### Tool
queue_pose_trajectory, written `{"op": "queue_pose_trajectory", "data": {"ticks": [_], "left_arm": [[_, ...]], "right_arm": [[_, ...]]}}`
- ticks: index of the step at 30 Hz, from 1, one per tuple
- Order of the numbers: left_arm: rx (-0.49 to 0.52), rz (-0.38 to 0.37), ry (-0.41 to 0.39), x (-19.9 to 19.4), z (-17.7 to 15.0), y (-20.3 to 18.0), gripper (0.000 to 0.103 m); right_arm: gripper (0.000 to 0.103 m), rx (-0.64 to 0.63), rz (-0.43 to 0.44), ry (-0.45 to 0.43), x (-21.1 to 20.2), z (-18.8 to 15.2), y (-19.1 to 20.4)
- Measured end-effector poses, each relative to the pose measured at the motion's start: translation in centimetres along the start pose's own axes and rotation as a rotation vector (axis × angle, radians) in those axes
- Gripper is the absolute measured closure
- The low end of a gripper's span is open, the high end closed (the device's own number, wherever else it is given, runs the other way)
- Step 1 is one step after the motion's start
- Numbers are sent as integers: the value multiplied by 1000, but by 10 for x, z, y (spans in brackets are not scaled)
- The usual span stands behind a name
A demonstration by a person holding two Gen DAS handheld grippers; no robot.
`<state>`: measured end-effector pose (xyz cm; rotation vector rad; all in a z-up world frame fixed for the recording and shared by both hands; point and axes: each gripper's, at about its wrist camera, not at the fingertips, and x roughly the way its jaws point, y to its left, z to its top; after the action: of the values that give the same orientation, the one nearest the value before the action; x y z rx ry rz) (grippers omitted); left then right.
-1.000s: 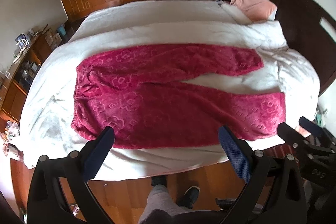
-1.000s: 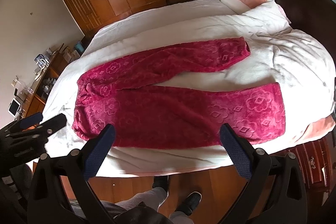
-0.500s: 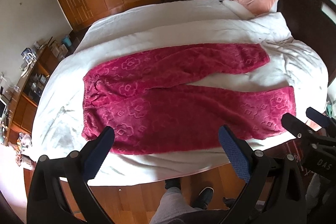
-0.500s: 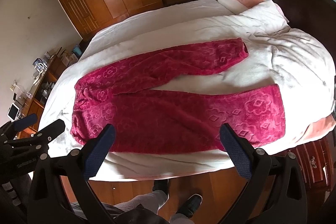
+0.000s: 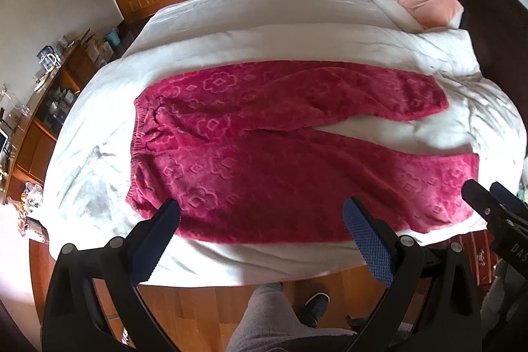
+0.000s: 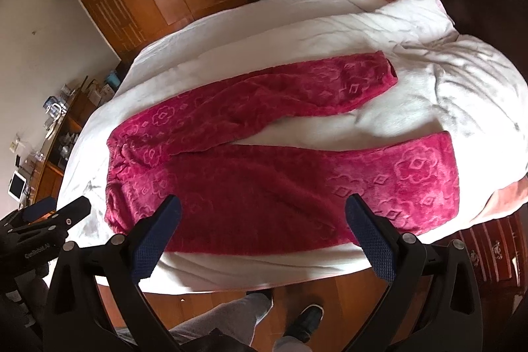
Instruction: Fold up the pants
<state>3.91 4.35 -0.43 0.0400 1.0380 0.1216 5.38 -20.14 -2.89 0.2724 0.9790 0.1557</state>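
Left hand-held gripper (image 5: 260,220) wide open, empty, held above the waistband end. Pants (image 5: 280,154) lie flat on the bed (image 5: 264,18), waist left, legs splayed rightward. Plush fleece: I judge it soft, light, grippy, bulky when doubled. I'd pinch waistband and hem. Right hand-held gripper (image 6: 264,216) wide open, empty.

Soft daylight, fisheye-bent edges — dark corners, slight blur

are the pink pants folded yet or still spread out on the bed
Spread out, not folded. The pants lie flat on the bed, both legs apart in a V, nothing doubled over. Both claws are open and hold nothing.
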Motion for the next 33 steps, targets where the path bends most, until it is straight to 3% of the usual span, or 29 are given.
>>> {"op": "queue_pose_trajectory", "data": {"ticks": [11,33], "left_arm": [[-58,23,72,79,64,57,5],[-168,147,192,228,160,199,5]], "right_arm": [[3,123,-77,67,67,48,0],[3,148,-181,179,165,97,53]]}}
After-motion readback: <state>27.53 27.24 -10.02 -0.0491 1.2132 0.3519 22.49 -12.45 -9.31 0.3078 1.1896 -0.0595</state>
